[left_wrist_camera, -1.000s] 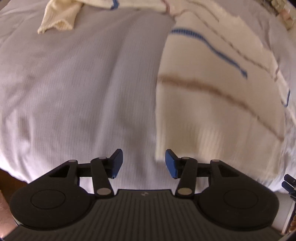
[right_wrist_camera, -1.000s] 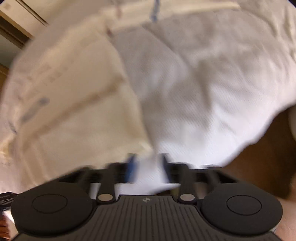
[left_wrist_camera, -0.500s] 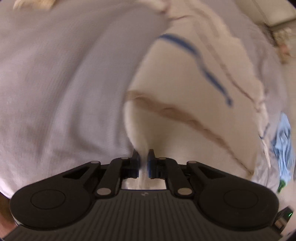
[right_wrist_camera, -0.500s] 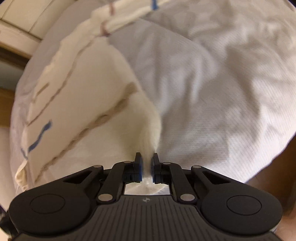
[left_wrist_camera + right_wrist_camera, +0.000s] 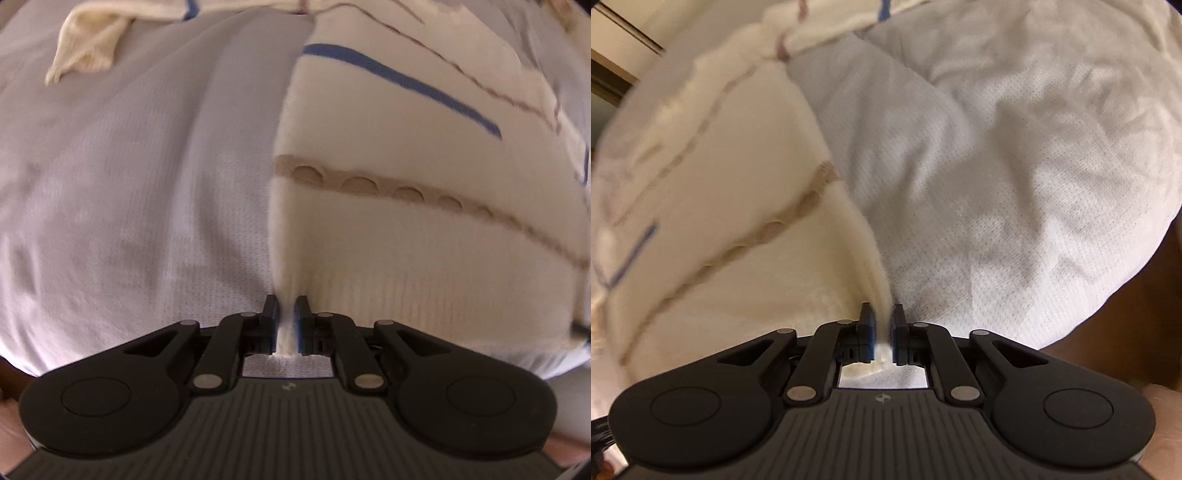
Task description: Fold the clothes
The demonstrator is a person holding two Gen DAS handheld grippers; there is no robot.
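Sweater point(image 5: 406, 236), cream with tan and blue stripes, is lying on the bed point(image 5: 129, 184), its ribbed hem along the bed's near edge. Left gripper point(image 5: 285, 321) is pointing steeply down and clenching one hem corner, with the fabric pinched between its blue pads point(image 5: 300, 325). Right gripper point(image 5: 882, 338) is likewise gripping the opposite hem corner, knit bunching up between its jaws. One sleeve point(image 5: 85, 55) is lying loose toward the bed's far side. White quilted cover is wrinkling beside the garment.
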